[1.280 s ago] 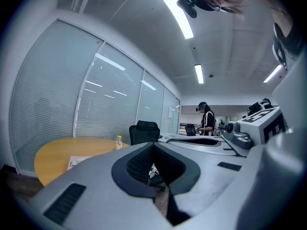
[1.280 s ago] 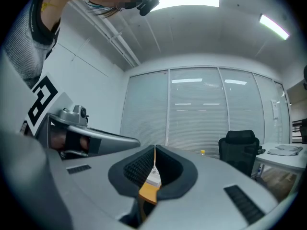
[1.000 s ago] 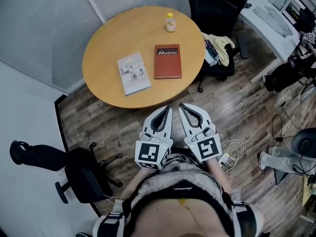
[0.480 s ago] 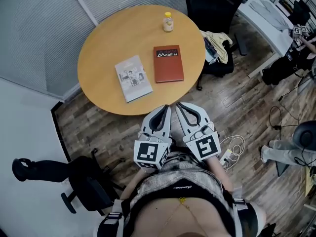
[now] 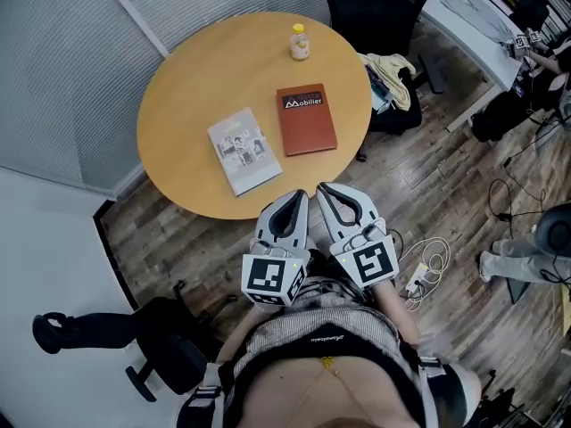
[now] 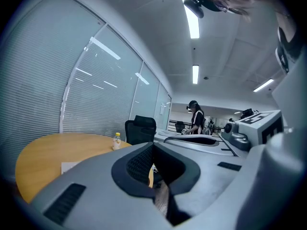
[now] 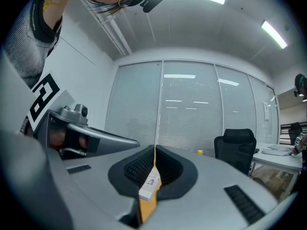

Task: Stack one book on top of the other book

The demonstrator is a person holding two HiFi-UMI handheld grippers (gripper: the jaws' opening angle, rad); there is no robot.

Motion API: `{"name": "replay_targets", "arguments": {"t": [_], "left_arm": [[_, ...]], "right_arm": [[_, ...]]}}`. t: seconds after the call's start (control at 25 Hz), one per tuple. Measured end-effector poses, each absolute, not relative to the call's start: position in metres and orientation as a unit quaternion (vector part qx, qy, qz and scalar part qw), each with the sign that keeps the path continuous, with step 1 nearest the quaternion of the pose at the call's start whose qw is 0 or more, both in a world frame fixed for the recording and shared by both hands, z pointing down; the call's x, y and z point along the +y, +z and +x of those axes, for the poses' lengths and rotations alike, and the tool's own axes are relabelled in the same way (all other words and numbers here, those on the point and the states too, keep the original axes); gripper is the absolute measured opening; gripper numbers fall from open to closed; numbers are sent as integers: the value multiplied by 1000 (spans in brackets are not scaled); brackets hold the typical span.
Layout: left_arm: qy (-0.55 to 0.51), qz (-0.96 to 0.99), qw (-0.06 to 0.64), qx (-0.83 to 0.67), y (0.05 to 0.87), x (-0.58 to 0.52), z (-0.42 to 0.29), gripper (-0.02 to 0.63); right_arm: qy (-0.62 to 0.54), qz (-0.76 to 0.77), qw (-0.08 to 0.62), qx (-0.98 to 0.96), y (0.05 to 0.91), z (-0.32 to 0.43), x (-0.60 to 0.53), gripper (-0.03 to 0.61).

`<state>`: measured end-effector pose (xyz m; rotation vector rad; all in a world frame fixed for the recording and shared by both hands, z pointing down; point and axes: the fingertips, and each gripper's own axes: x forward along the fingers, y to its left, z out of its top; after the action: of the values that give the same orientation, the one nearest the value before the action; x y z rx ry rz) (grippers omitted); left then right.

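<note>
Red book [image 5: 306, 119] and pale book [image 5: 244, 150] lie apart, unstacked; near them, left gripper [image 5: 299, 200] and right gripper [image 5: 327, 191], both closed and empty, likely must open to lift one.

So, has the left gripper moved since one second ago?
Yes. The left gripper came closer to the round table; its tip now overlaps the near rim.

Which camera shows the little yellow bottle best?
The head view: the bottle stands clear on the round table. The left gripper view shows it smaller, side-on; the right gripper view shows only its yellow cap.
</note>
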<state>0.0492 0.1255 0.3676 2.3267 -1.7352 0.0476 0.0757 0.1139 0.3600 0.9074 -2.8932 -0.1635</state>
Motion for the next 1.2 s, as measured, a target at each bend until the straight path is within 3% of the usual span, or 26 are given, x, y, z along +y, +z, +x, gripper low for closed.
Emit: {"name": "replay_targets", "arguments": {"t": [0.56, 1.2], "left_arm": [[8, 802, 152, -577, 381, 95, 40, 20], [-2, 780, 146, -609, 372, -22, 26, 20]], "right_arm": [[-34, 316, 70, -946, 374, 70, 88, 25], [-57, 272, 65, -958, 361, 54, -31, 25]]}}
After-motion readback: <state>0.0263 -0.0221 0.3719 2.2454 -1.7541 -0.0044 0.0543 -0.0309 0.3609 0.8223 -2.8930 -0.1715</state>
